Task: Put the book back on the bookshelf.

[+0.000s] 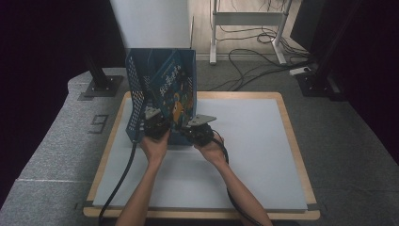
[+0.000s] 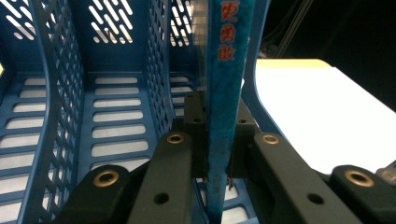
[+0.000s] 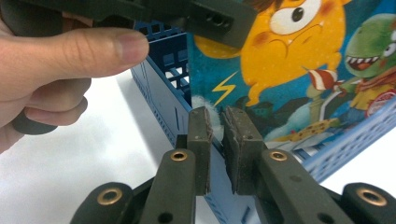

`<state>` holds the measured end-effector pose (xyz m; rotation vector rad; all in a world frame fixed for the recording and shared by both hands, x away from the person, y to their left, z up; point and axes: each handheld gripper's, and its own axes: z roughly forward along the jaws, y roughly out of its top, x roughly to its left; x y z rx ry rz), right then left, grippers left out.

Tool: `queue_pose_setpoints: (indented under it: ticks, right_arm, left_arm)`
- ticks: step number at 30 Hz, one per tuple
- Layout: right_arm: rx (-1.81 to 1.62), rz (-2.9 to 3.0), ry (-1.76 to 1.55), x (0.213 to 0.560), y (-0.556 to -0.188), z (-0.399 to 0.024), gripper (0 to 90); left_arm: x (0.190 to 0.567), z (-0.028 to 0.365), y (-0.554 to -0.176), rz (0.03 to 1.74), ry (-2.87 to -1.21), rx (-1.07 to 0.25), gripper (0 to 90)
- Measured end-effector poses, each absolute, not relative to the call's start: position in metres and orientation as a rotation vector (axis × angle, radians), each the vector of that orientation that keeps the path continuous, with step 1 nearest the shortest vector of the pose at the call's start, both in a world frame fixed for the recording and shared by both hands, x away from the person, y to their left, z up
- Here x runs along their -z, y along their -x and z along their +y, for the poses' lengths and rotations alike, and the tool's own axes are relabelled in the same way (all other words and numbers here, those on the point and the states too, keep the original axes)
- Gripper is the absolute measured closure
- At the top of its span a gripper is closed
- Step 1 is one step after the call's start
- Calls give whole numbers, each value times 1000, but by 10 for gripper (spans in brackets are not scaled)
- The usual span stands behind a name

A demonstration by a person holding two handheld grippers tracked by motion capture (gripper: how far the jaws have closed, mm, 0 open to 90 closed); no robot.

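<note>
- Two bare forearms reach in from the near edge of the table, angled toward each other, and meet at the front of a blue file rack [image 1: 136, 101].
- The left gripper [image 1: 157, 123] points forward into the rack. In the left gripper view its jaws are clamped on the lower edge of a picture book [image 2: 223, 116], which stands upright on edge between the pads.
- The right gripper [image 1: 190, 128] sits just beside the left one, its grey plate on top, tilted in toward the book's front cover.
- In the right gripper view the right gripper [image 3: 217, 122] has its jaws a narrow gap apart; no book is pressed between the pads, and the tips sit close to the book's lower corner at the rack's low front wall.
- The same view shows the left hand [image 3: 56, 70] curled around its gripper, a finger stretched along it.
- The book's cover shows a yellow cartoon creature and a green one; it stands in the rack's right-hand slot, leaning a little.
- The rack's perforated dividers rise on the book's left side.
- The rack stands on a pale grey mat [image 1: 254, 155] laid over a wooden-edged table.
- Grey carpet, loose cables [image 1: 254, 70] and a white desk frame [image 1: 247, 19] lie beyond.
</note>
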<state>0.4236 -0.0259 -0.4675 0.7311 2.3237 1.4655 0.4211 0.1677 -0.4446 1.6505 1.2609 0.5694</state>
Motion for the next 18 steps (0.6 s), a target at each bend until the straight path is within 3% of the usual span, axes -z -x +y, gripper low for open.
queue_pose_setpoints:
  ticks: [10,18]
  right_arm:
    - [-1480,2322,-700,462,-418,-34,756]
    - [-1483,2330,-678,459,-416,-35,672]
  left_arm:
    - [448,167,-419,1232,-1703,-608,788]
    - [438,173,-410,1196,-1720,-644,609]
